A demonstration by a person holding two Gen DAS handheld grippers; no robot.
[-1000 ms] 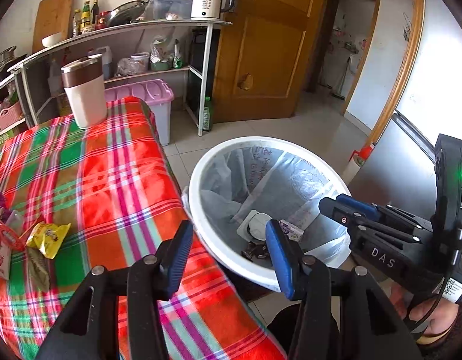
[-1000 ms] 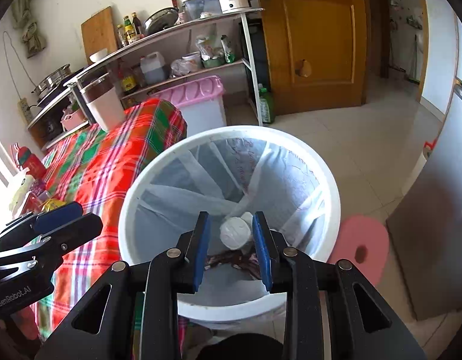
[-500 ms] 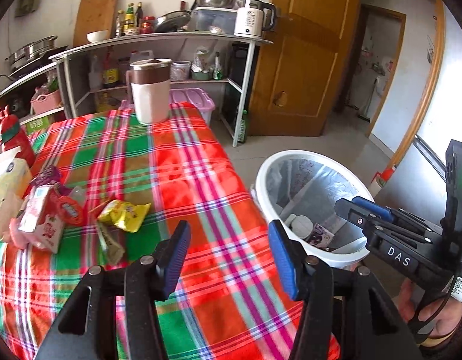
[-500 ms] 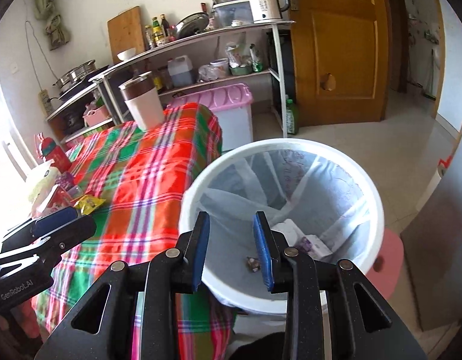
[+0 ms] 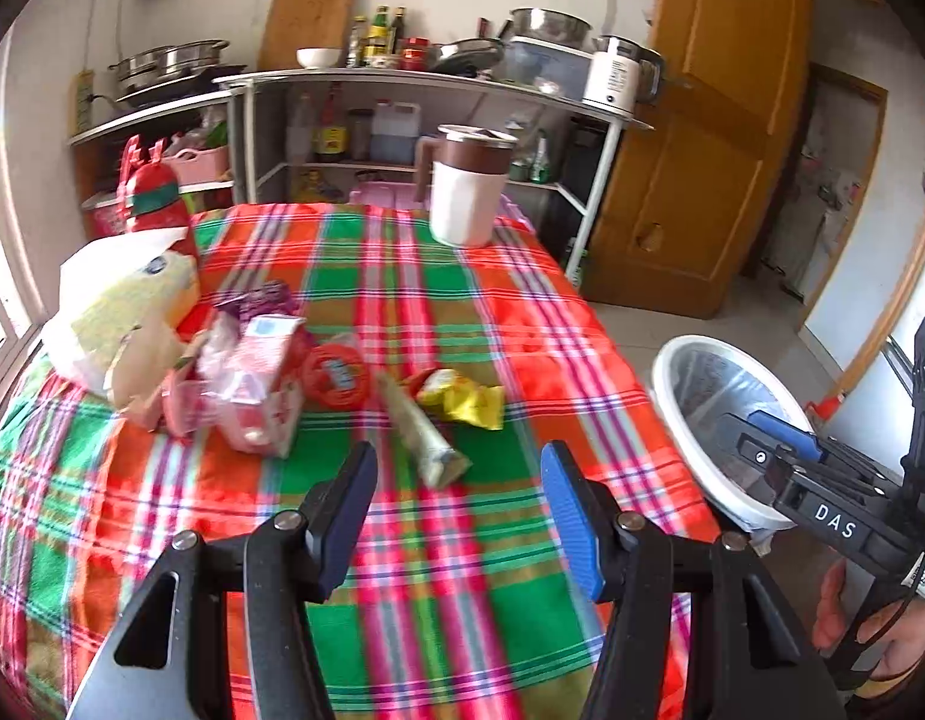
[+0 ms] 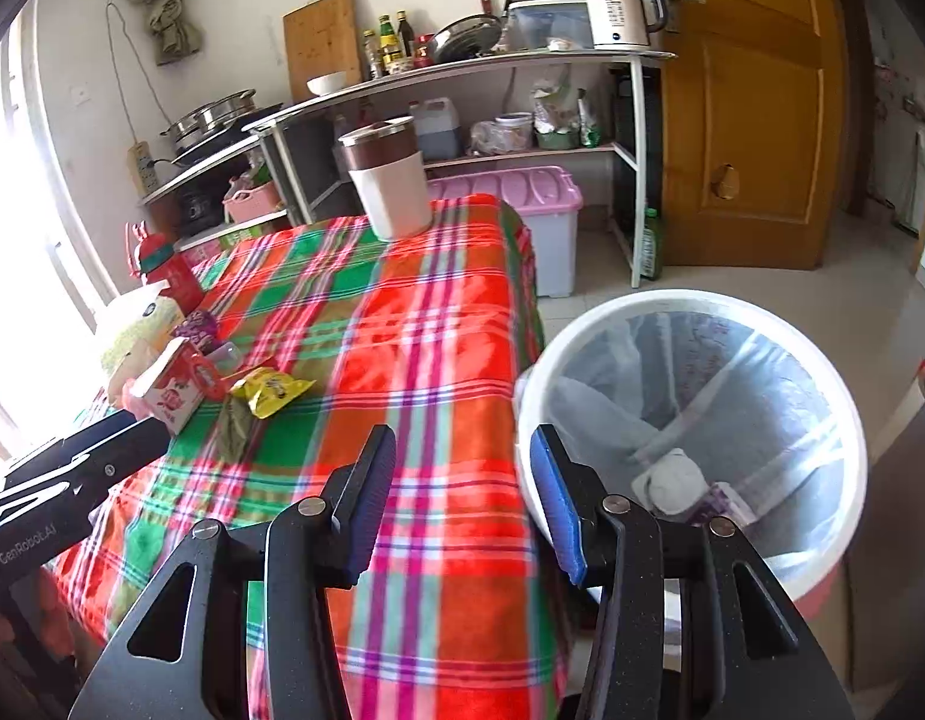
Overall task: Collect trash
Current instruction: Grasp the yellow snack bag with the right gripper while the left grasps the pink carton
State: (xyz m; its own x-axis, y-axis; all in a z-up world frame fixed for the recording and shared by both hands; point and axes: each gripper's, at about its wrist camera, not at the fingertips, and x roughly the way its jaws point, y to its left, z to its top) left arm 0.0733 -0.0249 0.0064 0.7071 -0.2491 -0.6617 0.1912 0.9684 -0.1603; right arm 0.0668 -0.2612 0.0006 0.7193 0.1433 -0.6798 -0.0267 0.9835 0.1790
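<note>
Both claws empty, swung from bin toward litter

Left claw (image 5: 459, 495) and right claw (image 6: 462, 492) just opening, nothing between the pads, ready for a fresh pick. Just ahead on the plaid worktop (image 5: 402, 276): grey cone wrapper (image 5: 423, 435), yellow wrapper (image 5: 462, 399), pink carton (image 5: 255, 384). Lined trash bin (image 6: 690, 300) parked beside the worktop edge for short drops.

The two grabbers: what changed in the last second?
Both swung from over the bin toward the table. The right gripper has just been opening, empty; so has the left gripper. The wrappers stayed on the table.
</note>
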